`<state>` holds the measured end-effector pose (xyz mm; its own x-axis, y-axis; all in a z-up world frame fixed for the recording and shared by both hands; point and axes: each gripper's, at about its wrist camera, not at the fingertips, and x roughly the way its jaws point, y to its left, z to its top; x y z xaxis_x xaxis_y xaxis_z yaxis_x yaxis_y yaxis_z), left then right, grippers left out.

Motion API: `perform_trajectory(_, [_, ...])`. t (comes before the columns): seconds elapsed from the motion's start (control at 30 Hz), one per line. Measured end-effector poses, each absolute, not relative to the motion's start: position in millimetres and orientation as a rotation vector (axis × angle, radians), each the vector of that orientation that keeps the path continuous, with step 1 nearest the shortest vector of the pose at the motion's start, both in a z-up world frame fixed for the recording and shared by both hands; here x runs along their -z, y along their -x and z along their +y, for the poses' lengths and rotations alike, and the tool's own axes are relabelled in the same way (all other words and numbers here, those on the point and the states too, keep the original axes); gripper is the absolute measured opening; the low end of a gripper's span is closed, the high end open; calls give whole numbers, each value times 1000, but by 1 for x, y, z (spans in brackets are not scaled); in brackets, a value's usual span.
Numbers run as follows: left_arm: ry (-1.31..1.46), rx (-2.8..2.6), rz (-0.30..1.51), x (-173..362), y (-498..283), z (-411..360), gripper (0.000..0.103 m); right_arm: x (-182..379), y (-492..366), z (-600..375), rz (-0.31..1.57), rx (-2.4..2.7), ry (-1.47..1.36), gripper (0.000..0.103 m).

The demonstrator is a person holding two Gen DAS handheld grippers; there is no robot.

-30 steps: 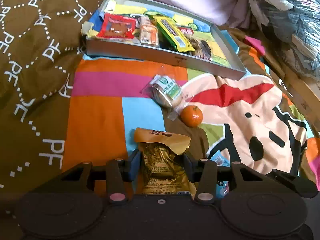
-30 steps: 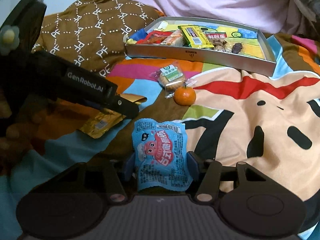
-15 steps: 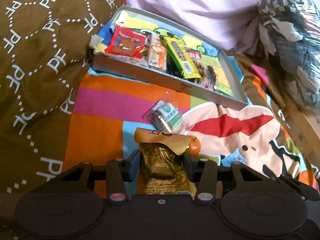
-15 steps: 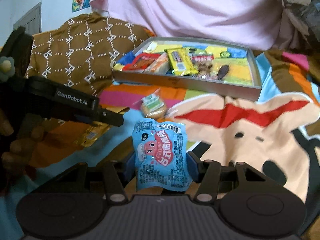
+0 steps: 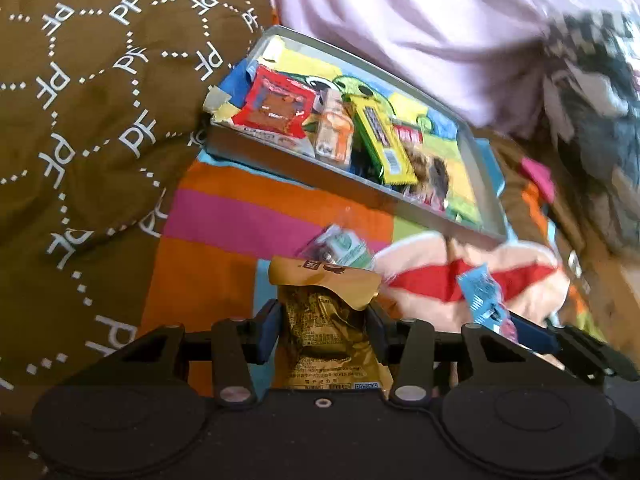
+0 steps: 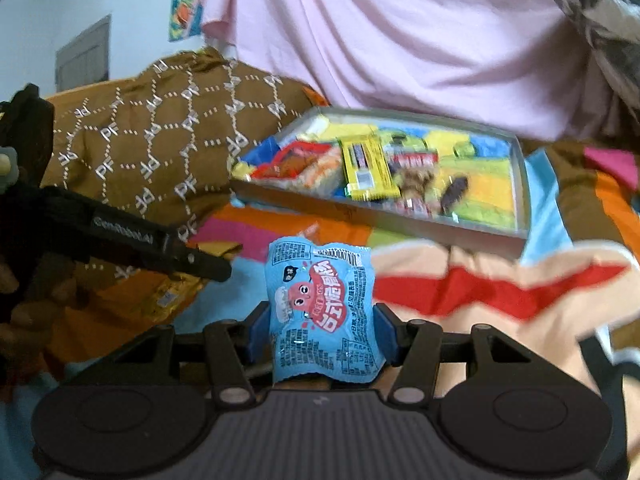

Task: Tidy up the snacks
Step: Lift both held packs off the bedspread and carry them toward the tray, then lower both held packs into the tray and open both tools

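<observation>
Both views were brightly and evenly lit, colours saturated, with little shadow. Fisheye curvature bent the edges and left dark corners. Motion blur smeared the tray (image 6: 522, 200) and blanket (image 6: 500, 292), worst toward the right; the blue packet (image 6: 324, 312) stayed sharp.

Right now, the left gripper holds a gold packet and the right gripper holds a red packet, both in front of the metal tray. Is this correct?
Not quite. The right gripper holds a blue packet, as the right wrist view shows. The left gripper does hold the gold packet, in front of the metal tray.
</observation>
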<state>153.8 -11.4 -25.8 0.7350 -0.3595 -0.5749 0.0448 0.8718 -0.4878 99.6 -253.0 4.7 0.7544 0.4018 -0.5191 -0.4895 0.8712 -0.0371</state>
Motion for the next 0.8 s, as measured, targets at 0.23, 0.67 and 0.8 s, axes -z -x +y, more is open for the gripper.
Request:
perform_trajectory(0.23, [422,174,587,-20,-195,-18,48,-25,-146,-246,429,-504,188,59])
perform_trajectory(0.67, [399,34,526,-53,-304,-26,49,-41,-247,-222,407,-392,160,59])
perform_trajectory(0.8, [354,27,542,-45,-327,-28,49,-40,-276,-220,428,-348,128,59])
